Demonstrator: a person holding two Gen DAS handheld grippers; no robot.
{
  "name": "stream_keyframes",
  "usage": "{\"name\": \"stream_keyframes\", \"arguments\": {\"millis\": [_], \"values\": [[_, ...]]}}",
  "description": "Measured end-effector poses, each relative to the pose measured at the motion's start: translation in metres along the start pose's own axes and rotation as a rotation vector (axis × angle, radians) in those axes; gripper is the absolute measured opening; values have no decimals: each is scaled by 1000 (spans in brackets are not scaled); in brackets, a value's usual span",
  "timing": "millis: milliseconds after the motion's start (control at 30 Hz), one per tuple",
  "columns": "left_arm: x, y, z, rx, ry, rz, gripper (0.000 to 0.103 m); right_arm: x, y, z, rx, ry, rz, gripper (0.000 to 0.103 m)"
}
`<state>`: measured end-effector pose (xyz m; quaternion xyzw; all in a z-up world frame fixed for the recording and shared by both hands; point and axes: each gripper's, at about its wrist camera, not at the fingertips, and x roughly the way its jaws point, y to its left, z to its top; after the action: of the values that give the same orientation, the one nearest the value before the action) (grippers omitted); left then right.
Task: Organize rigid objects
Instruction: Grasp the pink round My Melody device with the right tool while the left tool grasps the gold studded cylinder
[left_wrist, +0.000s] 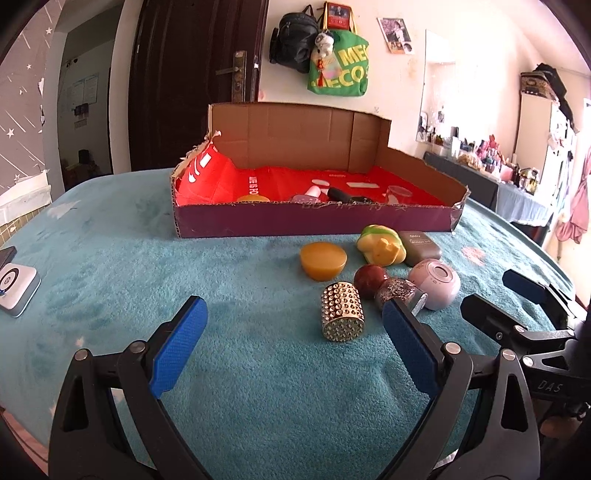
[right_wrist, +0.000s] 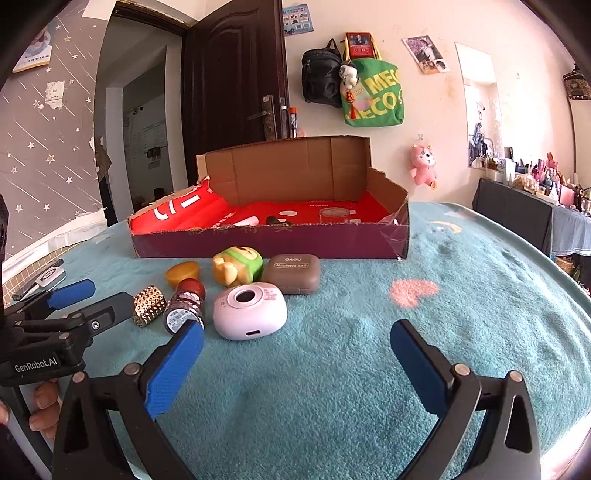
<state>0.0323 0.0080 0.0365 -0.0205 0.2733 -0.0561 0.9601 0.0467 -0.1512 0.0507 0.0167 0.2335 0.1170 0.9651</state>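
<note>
Jaws of both the left gripper (left_wrist: 295, 326) and right gripper (right_wrist: 297, 345) gape, empty; the studded gold metal cylinder (left_wrist: 342, 312), lying on its side with its long axis toward the camera, sits just right of centre between the left jaws; left is nearer.

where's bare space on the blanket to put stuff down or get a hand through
Free: the blanket left of the studded jar, and the stretch right of the pink camera around the pink heart patch. Crowded: the cluster in front of the cardboard box, items nearly touching.

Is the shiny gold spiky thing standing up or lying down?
Lying down. The gold studded cylinder rests on its side on the teal blanket, one flat studded end facing the left wrist camera, beside the glitter bottle.
</note>
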Motion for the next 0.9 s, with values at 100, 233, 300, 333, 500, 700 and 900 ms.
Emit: {"name": "stream_keyframes", "arguments": {"millis": [100,233,300,333,500,700,900], "values": [[8,0,5,5,49,-15,97,7,-1,6,-6,34,15,103],[17,0,10,10,95,-21,97,16,-2,14,-15,77,36,103],[22,1,13,16,112,-21,97,21,-1,18,-23,98,33,103],[23,1,14,17,118,-22,97,23,-1,19,-27,107,30,103],[31,0,18,26,158,-39,96,34,2,25,-46,162,39,103],[41,-3,20,42,217,-47,86,44,8,28,-74,225,71,92],[46,-10,19,62,228,-43,67,52,12,33,-80,253,100,81]]}}
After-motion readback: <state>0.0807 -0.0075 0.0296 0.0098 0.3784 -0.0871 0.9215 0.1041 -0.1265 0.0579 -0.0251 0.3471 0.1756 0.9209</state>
